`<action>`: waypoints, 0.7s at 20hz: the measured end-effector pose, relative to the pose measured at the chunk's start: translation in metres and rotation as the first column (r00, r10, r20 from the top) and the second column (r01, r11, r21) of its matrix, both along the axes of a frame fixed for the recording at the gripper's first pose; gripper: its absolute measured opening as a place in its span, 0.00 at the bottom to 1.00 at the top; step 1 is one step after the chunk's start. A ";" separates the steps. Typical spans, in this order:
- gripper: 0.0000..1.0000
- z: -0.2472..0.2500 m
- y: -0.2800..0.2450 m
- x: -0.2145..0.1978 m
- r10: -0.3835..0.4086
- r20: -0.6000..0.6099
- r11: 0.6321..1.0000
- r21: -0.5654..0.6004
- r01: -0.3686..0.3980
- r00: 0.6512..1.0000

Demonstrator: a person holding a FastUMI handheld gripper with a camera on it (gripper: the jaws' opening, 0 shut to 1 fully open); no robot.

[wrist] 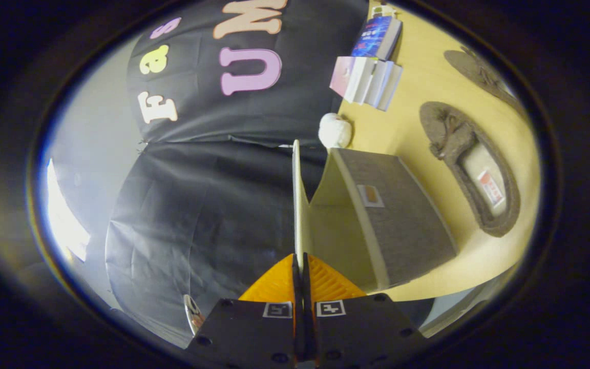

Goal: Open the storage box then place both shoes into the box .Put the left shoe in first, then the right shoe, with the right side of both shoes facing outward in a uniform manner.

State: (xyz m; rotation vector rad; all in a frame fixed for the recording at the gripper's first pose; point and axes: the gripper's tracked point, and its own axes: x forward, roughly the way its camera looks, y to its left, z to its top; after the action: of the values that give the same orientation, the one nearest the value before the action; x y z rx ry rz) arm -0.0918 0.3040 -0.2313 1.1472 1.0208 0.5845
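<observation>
My gripper [299, 262] is shut on the edge of the storage box's lid [296, 205], a thin cream panel seen edge-on that runs straight ahead from between the fingers. The lid stands swung up away from the grey fabric box [402, 220], and the box's cream inside [333, 230] shows. The view is rolled, so the yellow table [418, 102] appears on its side. One grey-brown slipper-like shoe [471, 169] lies on the table beyond the box, its opening showing. A second shoe of the same kind [484, 77] lies farther off.
A white round object [335, 130] sits on the table by the far end of the lid. Behind it stands a row of books [372, 77]. The booth's black cloth wall [208, 205] hangs close behind the box.
</observation>
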 end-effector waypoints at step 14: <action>0.06 0.070 0.115 -0.038 0.221 0.195 0.974 -0.086 -0.208 0.956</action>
State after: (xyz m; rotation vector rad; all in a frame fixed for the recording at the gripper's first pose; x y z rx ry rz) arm -0.1302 0.4191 -0.1609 0.9041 0.9856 0.8189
